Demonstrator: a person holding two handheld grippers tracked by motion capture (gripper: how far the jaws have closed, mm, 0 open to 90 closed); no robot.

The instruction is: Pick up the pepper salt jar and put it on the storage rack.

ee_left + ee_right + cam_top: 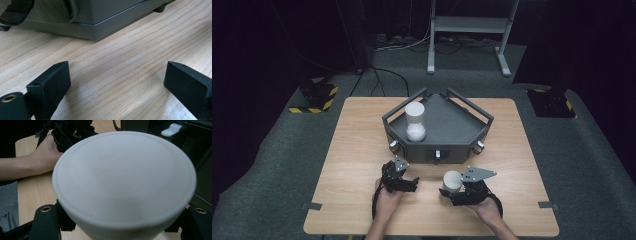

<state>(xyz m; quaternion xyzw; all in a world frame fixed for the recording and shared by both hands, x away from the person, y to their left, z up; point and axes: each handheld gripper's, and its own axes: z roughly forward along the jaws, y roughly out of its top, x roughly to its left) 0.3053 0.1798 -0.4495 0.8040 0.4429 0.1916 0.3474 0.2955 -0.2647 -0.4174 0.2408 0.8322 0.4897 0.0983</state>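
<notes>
A white cup (452, 181) stands near the table's front, right of centre, with my right gripper (460, 194) shut around it. In the right gripper view the cup's round white face (125, 177) spans the space between the jaws of the right gripper (122, 225). My left gripper (406, 183) rests low over the wood in front of the grey device (457, 127), open. The left gripper view has the left gripper (120, 82) with its jaws wide apart over bare wood and nothing between them. A clear cylinder (415, 120) with white powder at its bottom stands in the device's left part.
The grey angular device has railed sides and small knobs (437, 154) on its front; its base (100, 22) lies just ahead of the left gripper. The wooden table (357, 150) has open surface on both sides. A metal stand (467, 25) is on the floor beyond.
</notes>
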